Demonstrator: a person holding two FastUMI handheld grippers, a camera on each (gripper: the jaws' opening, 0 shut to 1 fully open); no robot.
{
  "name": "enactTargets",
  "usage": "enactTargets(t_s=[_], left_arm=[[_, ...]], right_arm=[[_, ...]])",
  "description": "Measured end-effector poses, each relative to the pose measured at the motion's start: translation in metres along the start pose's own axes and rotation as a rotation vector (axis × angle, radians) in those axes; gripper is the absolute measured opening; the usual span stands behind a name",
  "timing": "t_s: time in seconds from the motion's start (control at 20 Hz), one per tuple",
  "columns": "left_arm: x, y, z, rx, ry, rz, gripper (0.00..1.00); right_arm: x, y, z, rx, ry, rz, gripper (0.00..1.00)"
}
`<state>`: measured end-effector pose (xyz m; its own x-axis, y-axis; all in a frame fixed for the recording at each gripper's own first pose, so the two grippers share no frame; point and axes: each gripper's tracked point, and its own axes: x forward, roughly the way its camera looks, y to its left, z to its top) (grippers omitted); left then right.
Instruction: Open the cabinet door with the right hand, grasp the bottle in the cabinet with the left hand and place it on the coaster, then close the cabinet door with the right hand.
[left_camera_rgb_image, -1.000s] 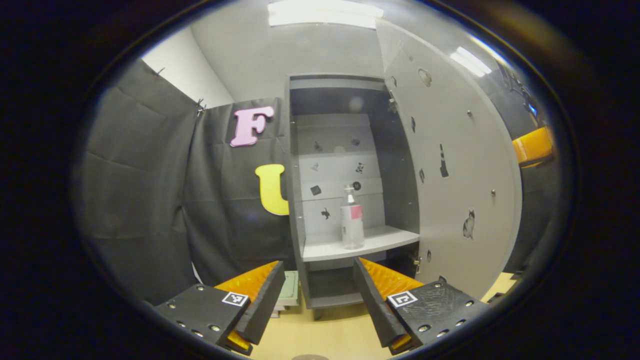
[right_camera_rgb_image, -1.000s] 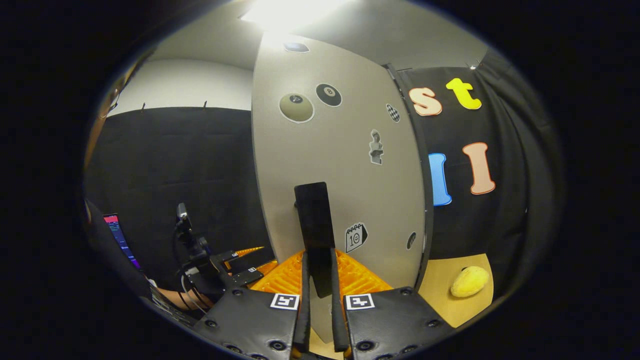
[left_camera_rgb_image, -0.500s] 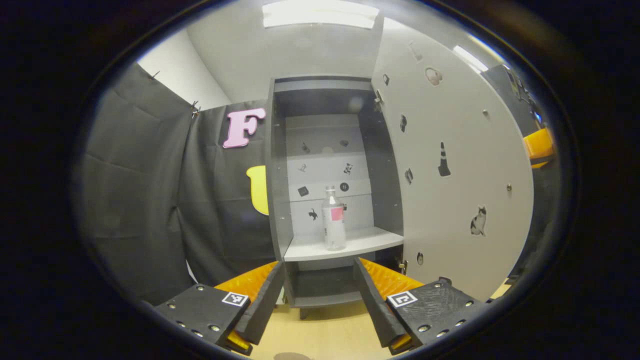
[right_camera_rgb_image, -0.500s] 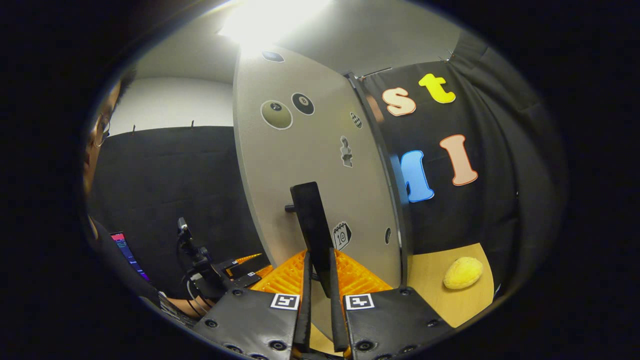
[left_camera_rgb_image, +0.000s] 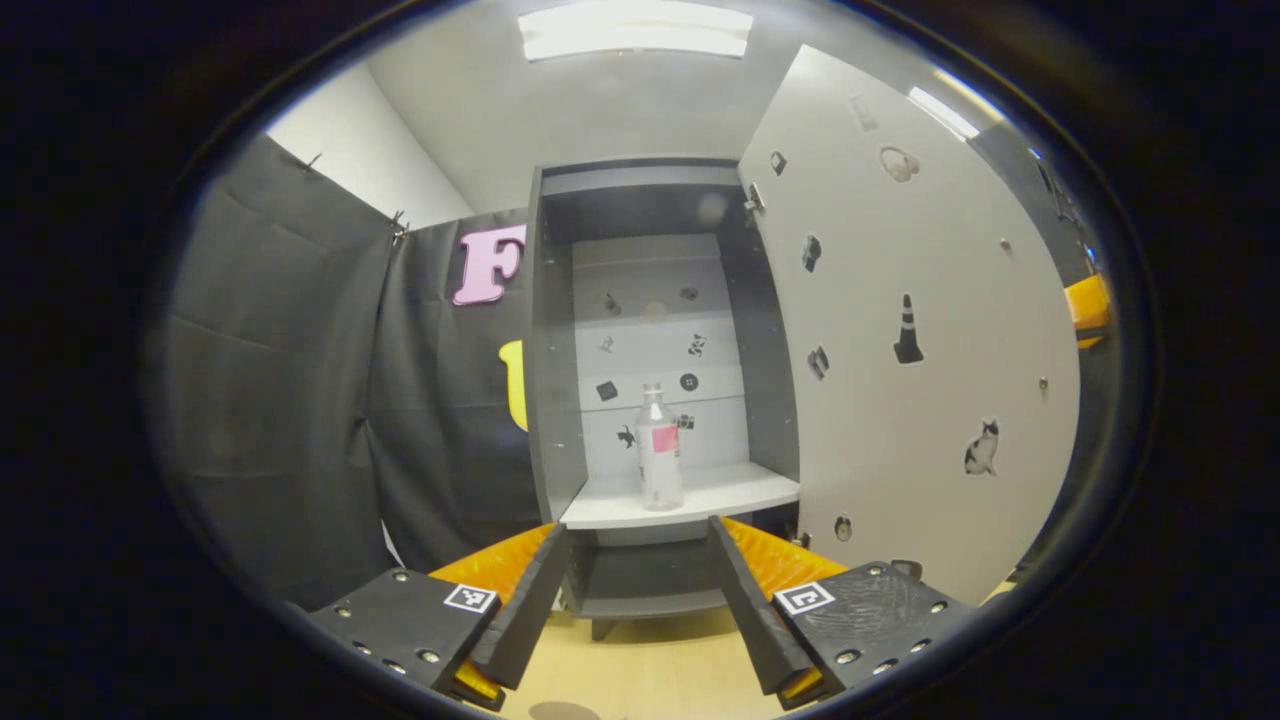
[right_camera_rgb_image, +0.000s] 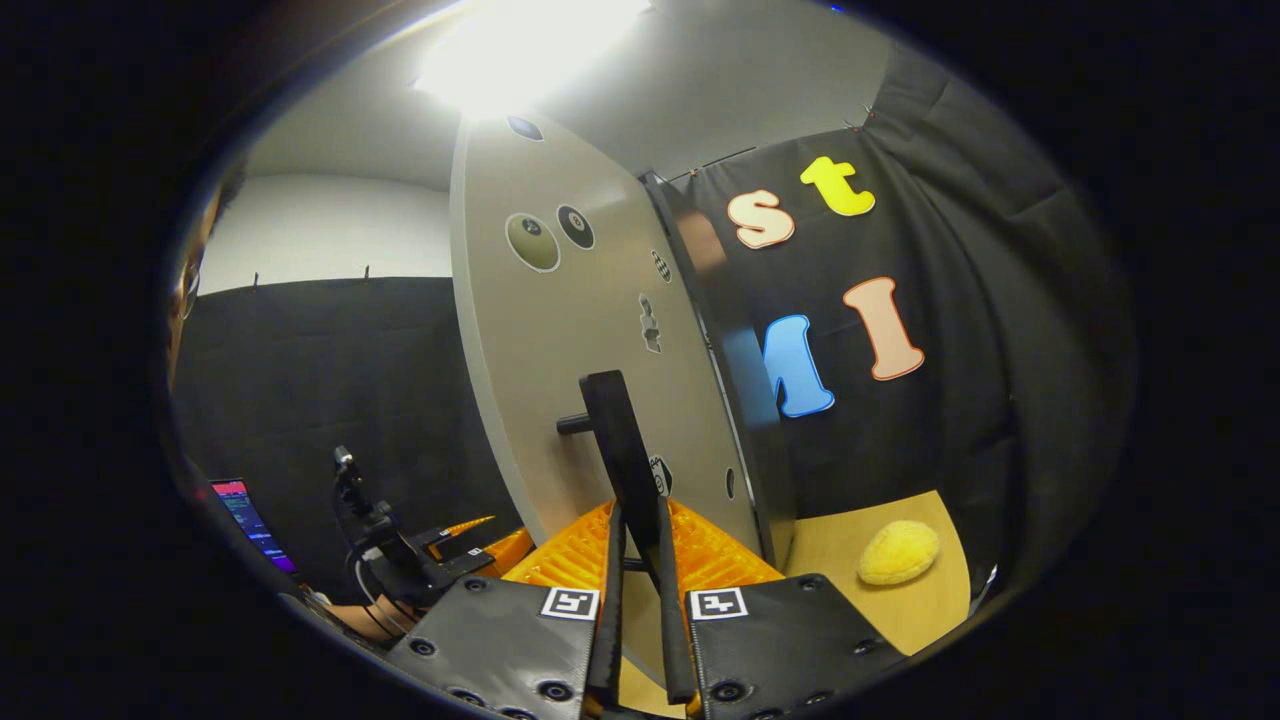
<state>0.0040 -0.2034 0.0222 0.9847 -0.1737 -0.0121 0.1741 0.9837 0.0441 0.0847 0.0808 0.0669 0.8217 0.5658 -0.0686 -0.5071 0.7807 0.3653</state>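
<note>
The right gripper (right_camera_rgb_image: 640, 590) is clamped on the flat black bar handle (right_camera_rgb_image: 622, 450) of the pale grey cabinet door (right_camera_rgb_image: 590, 340), which stands swung wide. The left gripper (left_camera_rgb_image: 632, 590) waits with its fingers spread apart, aimed at the open dark grey cabinet (left_camera_rgb_image: 545, 400). At twelve o'clock from it, well apart, a small clear plastic bottle with a pink label (left_camera_rgb_image: 660, 450) stands upright on the light shelf (left_camera_rgb_image: 735, 490). It looks light, smooth and easily tipped; I'd grip mid-body, around the label.

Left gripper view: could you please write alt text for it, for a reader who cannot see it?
An open gripper points at an open cabinet, where a clear bottle stands upright on a shelf. The door, dotted with stickers, is swung wide to the right.
</note>
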Motion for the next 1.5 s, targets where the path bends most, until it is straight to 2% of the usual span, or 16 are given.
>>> enactTargets(t_s=[0.1,0.15,0.3,0.35,0.4,0.45,0.55,0.7,0.8,0.9,1.05,1.2,1.25,1.45,1.5], left_arm=[[0.006,-0.002,0.007,-0.004,-0.003,-0.006,0.85],[0.011,-0.002,0.011,-0.008,-0.005,-0.013,0.85],[0.039,-0.001,0.017,-0.031,0.005,-0.039,0.83],[0.052,-0.002,0.018,-0.047,0.01,-0.055,0.83],[0.064,-0.005,0.018,-0.07,0.02,-0.081,0.83],[0.077,-0.007,0.018,-0.093,0.029,-0.105,0.85],[0.102,-0.006,0.019,-0.117,0.038,-0.14,0.83],[0.144,-0.001,0.018,-0.13,0.043,-0.156,0.83],[0.178,0.002,0.012,-0.133,0.051,-0.164,0.83],[0.212,0.0,0.002,-0.116,0.073,-0.185,0.85],[0.253,-0.004,-0.014,-0.085,0.083,-0.212,0.83],[0.283,-0.014,-0.029,-0.1,0.108,-0.245,0.85],[0.291,-0.015,-0.033,-0.101,0.115,-0.253,0.83],[0.321,-0.015,-0.033,-0.068,0.099,-0.249,0.85],[0.326,-0.015,-0.032,-0.062,0.092,-0.252,0.82]], right_arm=[[-0.011,-0.004,0.007,-0.01,-0.018,0.004,0.16],[-0.016,-0.009,0.012,-0.03,-0.038,-0.017,0.19],[-0.037,-0.039,0.027,-0.07,-0.106,-0.154,0.19],[-0.042,-0.052,0.031,-0.077,-0.123,-0.204,0.24],[-0.047,-0.063,0.033,-0.081,-0.137,-0.255,0.34],[-0.05,-0.073,0.03,-0.083,-0.143,-0.305,0.55],[-0.058,-0.096,0.024,-0.101,-0.142,-0.423,0.98],[-0.066,-0.117,0.016,-0.152,-0.132,-0.562,0.98],[-0.065,-0.124,0.006,-0.162,-0.112,-0.621,0.98],[-0.058,-0.127,-0.002,-0.153,-0.092,-0.652,0.98],[-0.049,-0.132,-0.01,-0.146,-0.072,-0.698,0.98],[-0.041,-0.133,-0.01,-0.144,-0.078,-0.735,0.98],[-0.039,-0.134,-0.011,-0.143,-0.077,-0.745,0.98],[-0.031,-0.139,-0.017,-0.144,-0.064,-0.783,0.98],[-0.029,-0.14,-0.02,-0.143,-0.058,-0.79,0.98]])
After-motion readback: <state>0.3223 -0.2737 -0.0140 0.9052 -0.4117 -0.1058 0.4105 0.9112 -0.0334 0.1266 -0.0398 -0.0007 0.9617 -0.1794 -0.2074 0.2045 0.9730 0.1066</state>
